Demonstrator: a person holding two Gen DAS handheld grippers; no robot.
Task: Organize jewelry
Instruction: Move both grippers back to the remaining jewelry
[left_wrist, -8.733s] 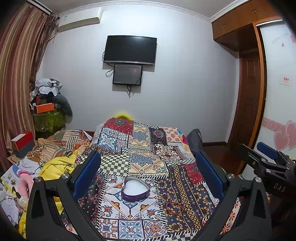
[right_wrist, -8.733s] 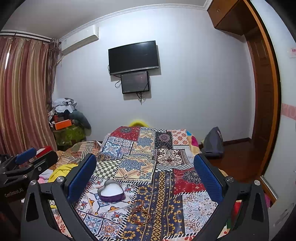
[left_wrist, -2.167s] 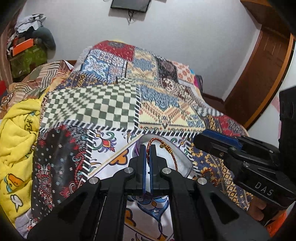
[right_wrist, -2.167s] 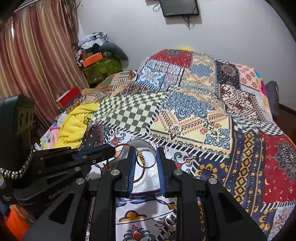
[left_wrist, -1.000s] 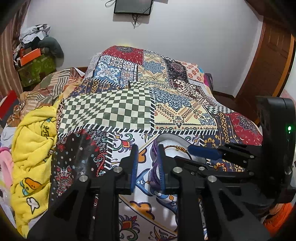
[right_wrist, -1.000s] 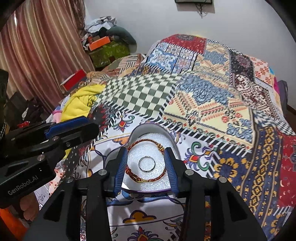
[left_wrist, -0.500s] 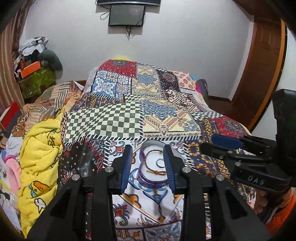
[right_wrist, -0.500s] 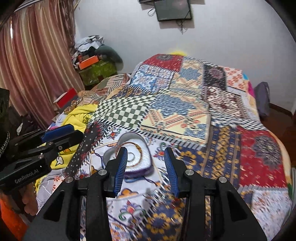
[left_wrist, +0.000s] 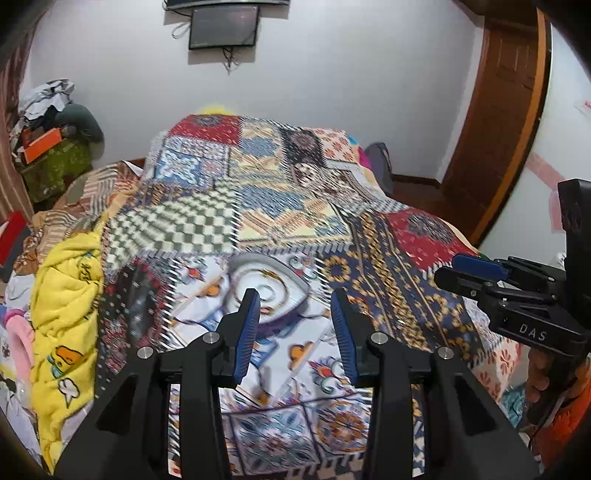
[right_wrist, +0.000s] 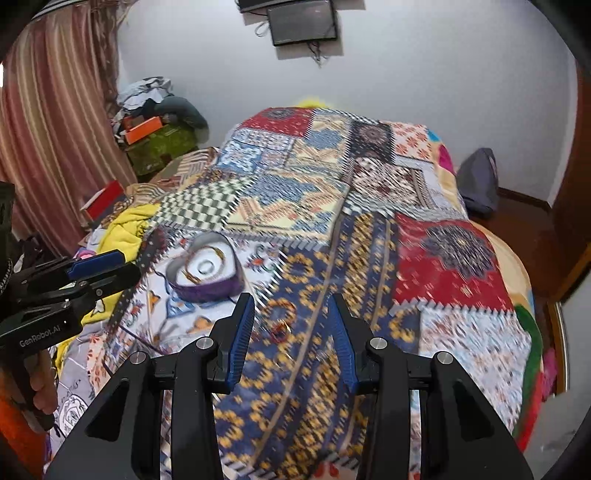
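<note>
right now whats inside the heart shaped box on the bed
The heart-shaped box sits open on the quilt. Inside, on its white lining, lie a small ring and a gold-and-red beaded bracelet looped around it. The near wall hides part of the floor.

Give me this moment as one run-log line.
left gripper: opening, nothing between | right gripper: open, empty | heart-shaped box: on quilt, holds bracelet and ring

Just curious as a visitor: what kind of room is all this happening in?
Most likely a bedroom in a home: a bed under a patchwork quilt, striped curtains, and a screen on the wall.
</note>
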